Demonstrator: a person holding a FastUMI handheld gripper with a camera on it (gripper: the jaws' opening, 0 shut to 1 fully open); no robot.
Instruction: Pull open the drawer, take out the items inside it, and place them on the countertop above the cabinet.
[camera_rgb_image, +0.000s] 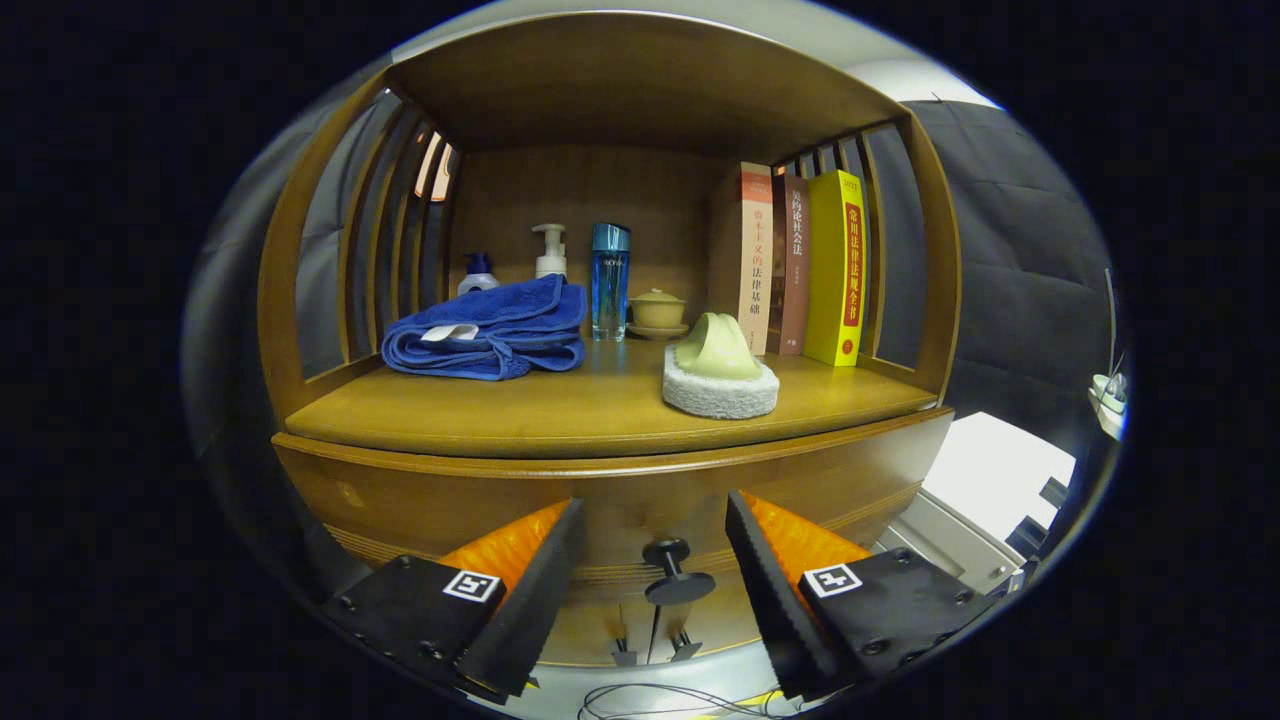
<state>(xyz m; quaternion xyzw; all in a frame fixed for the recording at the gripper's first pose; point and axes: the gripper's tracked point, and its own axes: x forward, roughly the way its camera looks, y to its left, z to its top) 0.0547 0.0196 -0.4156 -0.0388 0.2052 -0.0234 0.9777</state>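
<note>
The hand-held gripper (655, 535) is held wide, its fingers flanking the black knob (672, 570) of the shut drawer (620, 495) without touching it. If closed off-centre, the knob could be missed; the countertop (600, 410) above is already crowded by a towel (490, 335) and scrubber (720, 370).

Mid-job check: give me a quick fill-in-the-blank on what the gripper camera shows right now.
1. The drawer is ____, its black knob between the jaws.
2. The gripper jaws stand ____, touching nothing.
3. The folded towel on the countertop is ____ in colour.
4. The yellow book stands ____ beside two others.

Missing words: closed; open; blue; upright
</note>
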